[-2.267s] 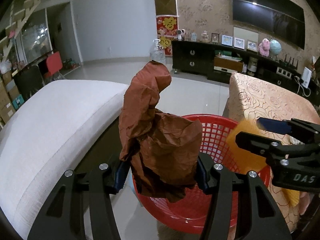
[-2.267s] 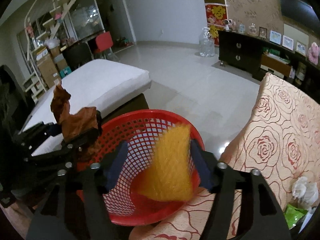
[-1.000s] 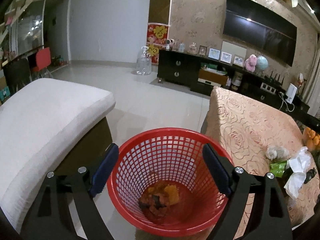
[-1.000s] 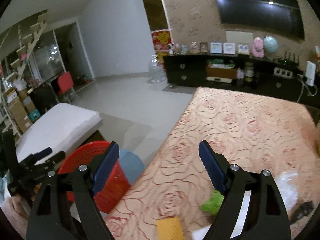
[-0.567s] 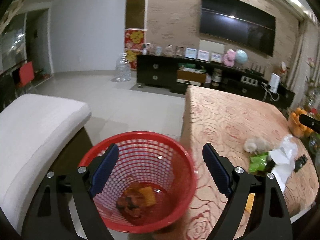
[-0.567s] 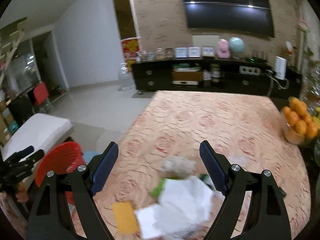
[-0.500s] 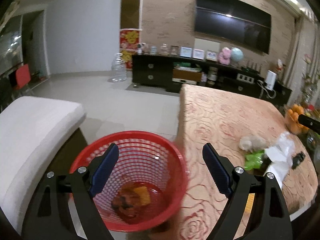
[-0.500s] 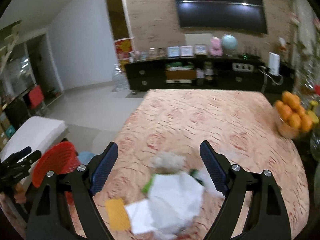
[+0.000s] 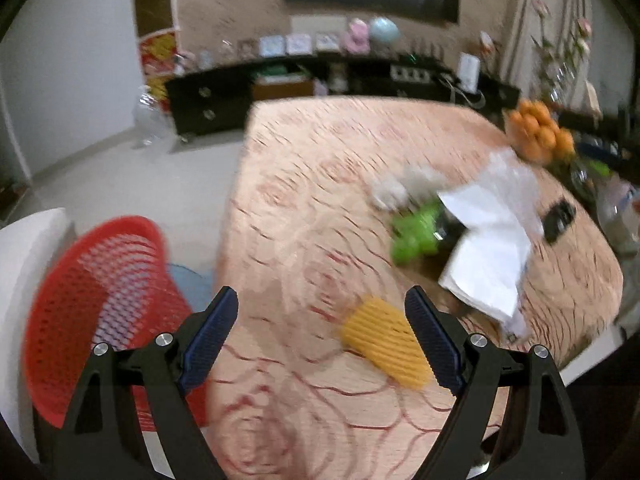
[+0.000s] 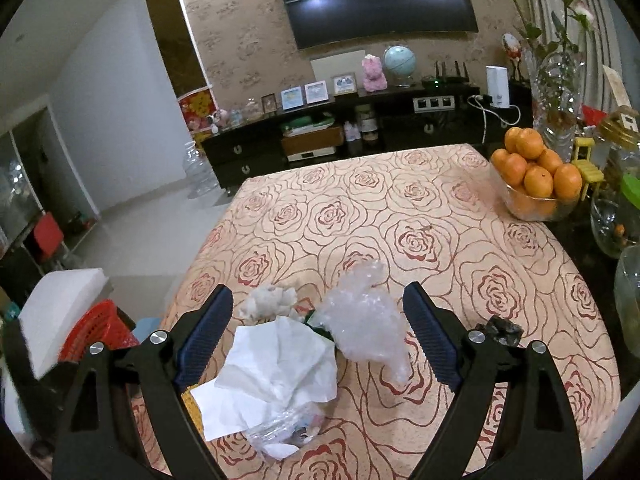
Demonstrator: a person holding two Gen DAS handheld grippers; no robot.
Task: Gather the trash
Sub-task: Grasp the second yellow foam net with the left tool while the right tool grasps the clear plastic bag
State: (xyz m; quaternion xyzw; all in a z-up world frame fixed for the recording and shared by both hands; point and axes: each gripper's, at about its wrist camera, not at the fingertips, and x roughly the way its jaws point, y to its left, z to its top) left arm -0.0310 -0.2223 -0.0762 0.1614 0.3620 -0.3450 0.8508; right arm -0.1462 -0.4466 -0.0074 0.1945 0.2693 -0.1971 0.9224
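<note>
- Our left tool [image 9: 322, 338] has its jaws spread wide and grips nothing; it hangs over the near edge of the desk [image 9: 304, 184], which wears a rose-patterned cloth.
- In the left wrist view a yellow ribbed scrap [image 9: 386, 346] lies flat on the cloth just inside that tool's right finger, not touching either pad as far as we can tell through the blur.
- The red basket [image 9: 80, 292] stands off the desk's left edge, beside a white cushioned seat [image 9: 24, 248]; we cannot see into it from here.
- Our right tool [image 10: 318, 334] is also parted wide, its jaws having just been opening, and nothing is pinched between them.
- Between its fingers, lying on the cloth, we see a crumpled white paper [image 10: 276, 372], a clear plastic wrap [image 10: 364, 328] just to its right, and a small pale wad [image 10: 270, 300] just behind the paper.
- A green wrapper [image 9: 416, 228] shows in the left view, tucked against the white paper.
- A small dark object [image 10: 500, 330] lies just outside the right tool's right finger.
- A bowl of oranges [image 10: 532, 180] sits at the desk's far right corner, well apart from the trash.
</note>
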